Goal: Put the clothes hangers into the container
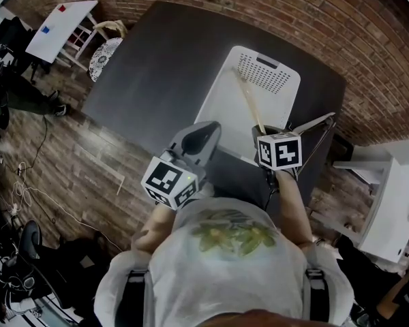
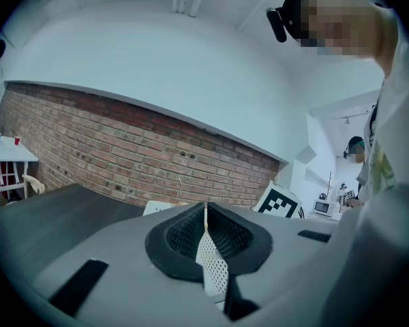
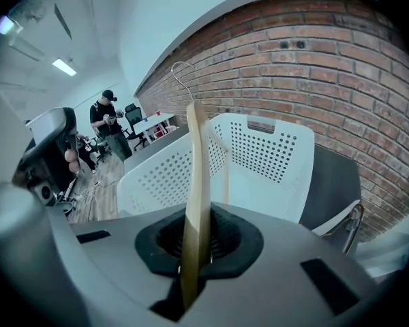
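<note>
A wooden clothes hanger [image 1: 250,101] with a metal hook [image 3: 181,70] stands upright between the jaws of my right gripper [image 1: 269,133], which is shut on the hanger's [image 3: 196,182] wood. It hangs over the near end of the white perforated container [image 1: 273,80] on the dark table [image 1: 163,67]. In the right gripper view the container [image 3: 273,155] lies just beyond the hanger. My left gripper [image 1: 199,138] hovers left of the container near the table's front edge. Its jaws [image 2: 206,234] are shut with nothing between them.
A brick wall [image 1: 259,5] runs behind the table. A white side table [image 1: 61,19] and a chair [image 1: 109,46] stand at the far left. A white cabinet [image 1: 395,203] is at the right, with a metal-framed chair [image 1: 320,125] beside the container. A person [image 3: 109,125] stands far back.
</note>
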Demonstrator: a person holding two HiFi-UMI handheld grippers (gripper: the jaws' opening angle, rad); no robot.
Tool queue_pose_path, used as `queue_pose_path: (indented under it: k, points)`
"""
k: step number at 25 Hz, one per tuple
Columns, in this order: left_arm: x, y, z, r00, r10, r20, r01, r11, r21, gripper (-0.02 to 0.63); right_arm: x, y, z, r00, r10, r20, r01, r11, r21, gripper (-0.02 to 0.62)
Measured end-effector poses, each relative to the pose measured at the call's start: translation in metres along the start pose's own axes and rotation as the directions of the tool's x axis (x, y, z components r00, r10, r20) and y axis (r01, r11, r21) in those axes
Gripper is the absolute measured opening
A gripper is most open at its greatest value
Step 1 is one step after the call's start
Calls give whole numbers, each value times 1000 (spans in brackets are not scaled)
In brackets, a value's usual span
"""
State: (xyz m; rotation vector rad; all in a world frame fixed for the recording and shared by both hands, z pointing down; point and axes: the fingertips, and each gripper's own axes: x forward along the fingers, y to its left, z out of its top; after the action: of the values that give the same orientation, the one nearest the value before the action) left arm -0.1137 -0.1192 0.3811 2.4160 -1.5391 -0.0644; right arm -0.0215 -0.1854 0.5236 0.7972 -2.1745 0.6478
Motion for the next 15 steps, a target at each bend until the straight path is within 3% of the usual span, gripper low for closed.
queue_pose_path:
  k: [15]
  points:
    - [-5, 2, -3, 1000, 9, -8, -9, 1000, -2, 38, 12, 2, -4, 994, -48, -98, 38, 995, -97, 35]
